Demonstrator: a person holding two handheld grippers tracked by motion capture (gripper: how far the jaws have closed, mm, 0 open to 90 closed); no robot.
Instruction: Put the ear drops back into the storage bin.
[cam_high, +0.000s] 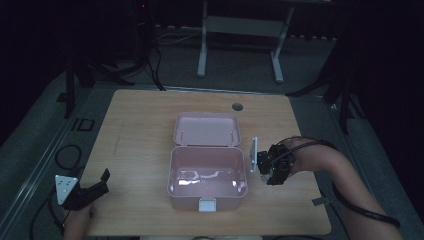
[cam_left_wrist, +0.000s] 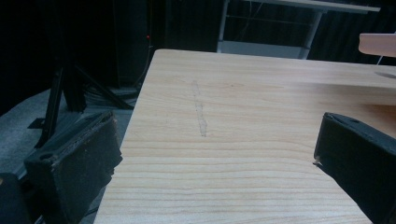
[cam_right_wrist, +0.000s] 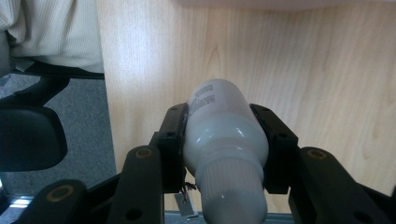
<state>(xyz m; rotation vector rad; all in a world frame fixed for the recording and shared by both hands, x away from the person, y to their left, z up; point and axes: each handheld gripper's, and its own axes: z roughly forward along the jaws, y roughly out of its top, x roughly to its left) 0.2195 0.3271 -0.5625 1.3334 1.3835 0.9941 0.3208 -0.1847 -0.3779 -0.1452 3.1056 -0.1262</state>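
Meanwhile right claw (cam_right_wrist: 226, 140) grips a white bottle (cam_right_wrist: 224, 140) beside the open pink box (cam_high: 207, 172); left claw (cam_left_wrist: 210, 158) gapes.

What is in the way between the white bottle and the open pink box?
Nothing visible. The right gripper holds the white bottle just beside the right wall of the pink box, whose lid is swung back, leaving the top open.

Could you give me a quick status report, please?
Right tongs shut on white bottle. Left tongs open, empty. Pink box open on table.
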